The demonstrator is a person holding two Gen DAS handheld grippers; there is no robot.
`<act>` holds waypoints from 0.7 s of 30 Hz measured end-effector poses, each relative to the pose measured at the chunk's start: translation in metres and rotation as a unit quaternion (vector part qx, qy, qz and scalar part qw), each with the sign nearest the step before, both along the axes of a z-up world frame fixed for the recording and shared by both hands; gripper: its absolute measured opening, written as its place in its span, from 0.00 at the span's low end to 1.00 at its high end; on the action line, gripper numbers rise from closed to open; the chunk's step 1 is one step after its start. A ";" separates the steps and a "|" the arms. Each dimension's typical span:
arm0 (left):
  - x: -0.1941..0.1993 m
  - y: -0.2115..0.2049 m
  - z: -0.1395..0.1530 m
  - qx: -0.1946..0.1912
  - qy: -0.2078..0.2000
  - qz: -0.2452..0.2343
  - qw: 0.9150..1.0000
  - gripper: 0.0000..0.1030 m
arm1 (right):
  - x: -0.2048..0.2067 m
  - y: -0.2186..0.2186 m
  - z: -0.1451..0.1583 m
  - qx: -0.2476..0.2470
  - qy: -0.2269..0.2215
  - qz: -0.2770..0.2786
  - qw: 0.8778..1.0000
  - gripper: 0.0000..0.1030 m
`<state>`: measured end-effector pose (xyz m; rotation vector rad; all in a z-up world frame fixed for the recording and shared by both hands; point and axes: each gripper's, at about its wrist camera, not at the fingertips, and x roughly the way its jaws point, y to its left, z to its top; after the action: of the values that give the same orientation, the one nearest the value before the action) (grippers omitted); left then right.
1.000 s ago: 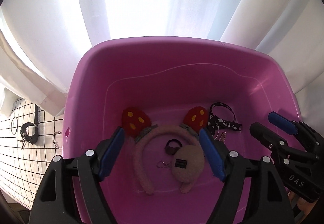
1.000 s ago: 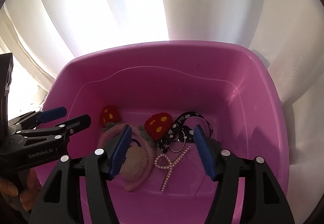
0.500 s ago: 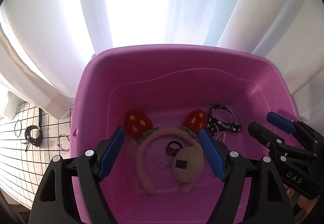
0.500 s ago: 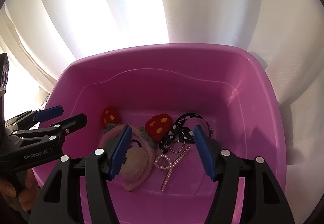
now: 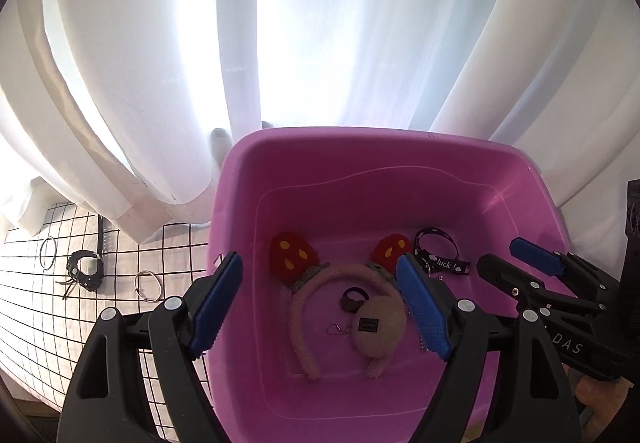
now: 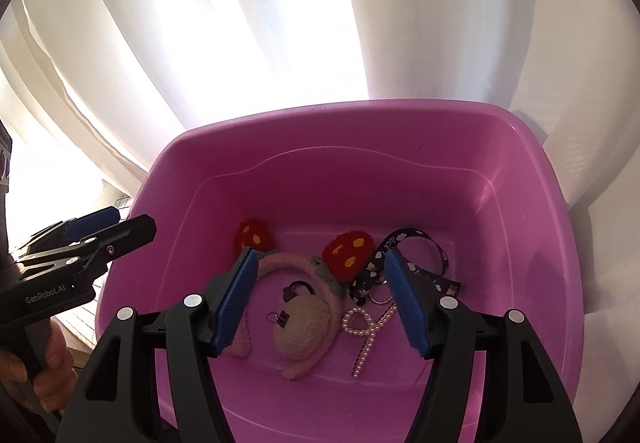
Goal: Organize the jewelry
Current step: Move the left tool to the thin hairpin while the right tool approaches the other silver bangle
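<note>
The pearl strand (image 6: 370, 331) lies on the pink tub's (image 6: 360, 131) floor just right of the plush headband (image 6: 304, 299), below the right gripper (image 6: 320, 295), nearer than the left gripper (image 5: 320, 307); both gape empty.

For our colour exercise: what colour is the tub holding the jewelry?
Pink-purple tub, clearest in the right wrist view.

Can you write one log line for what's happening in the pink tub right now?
left claw: open, empty | right claw: open, empty | pink plastic tub: fuzzy pink headband, pearl clip

Glossy plastic is forming the pink tub (image 6: 360, 131); fuzzy plush is covering the headband (image 5: 304, 303); sheer cloth is making up the curtain (image 5: 320, 23).
</note>
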<state>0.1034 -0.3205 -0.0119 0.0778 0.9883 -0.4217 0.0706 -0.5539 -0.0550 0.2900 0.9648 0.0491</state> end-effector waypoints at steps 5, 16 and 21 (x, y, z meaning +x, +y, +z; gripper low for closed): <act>-0.003 0.029 0.016 -0.015 -0.017 0.015 1.000 0.77 | 0.001 0.019 0.012 0.010 -0.014 0.011 1.000 0.65; -0.004 0.126 0.028 -0.034 -0.045 0.070 0.996 0.89 | 0.005 0.085 0.032 0.028 -0.050 0.029 0.998 0.70; -0.002 0.195 0.033 -0.035 -0.064 0.107 0.992 0.92 | 0.009 0.133 0.049 0.014 -0.079 0.050 0.995 0.70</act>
<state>0.1013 -0.1253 0.0214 -0.0643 0.8449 -0.2515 0.0800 -0.4210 -0.0056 0.2592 0.8209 0.1759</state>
